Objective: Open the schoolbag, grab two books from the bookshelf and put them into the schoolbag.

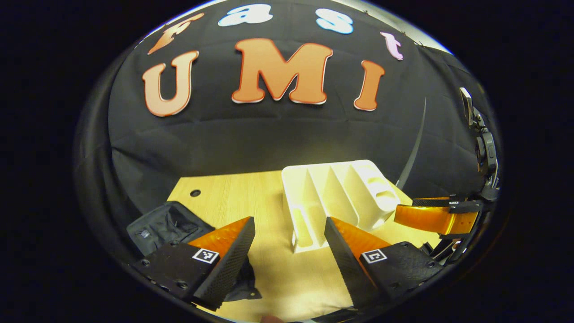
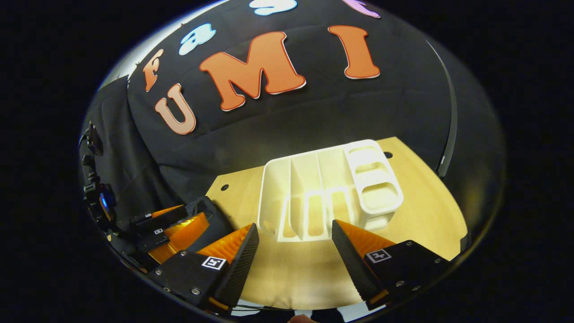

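Left gripper view: left gripper (image 1: 289, 231), jaws wide, holding nothing, over bare bench (image 1: 273, 278). Schoolbag (image 1: 166, 224) at the bench's left edge. White bookshelf (image 1: 341, 197) mid-bench, slots empty.
Right gripper view: right gripper (image 2: 295, 235), jaws wide, before the bookshelf (image 2: 327, 188).

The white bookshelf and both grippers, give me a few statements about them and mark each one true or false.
1. The white bookshelf has books standing in its slots. False: the slots that show are empty.
2. The left gripper has its jaws apart with nothing between them. True.
3. The right gripper is shut on a book. False: its jaws are open and hold nothing.
4. The bookshelf stands on a light wooden table. True.
5. A dark schoolbag lies on the table to the left of the bookshelf in the left gripper view. True.
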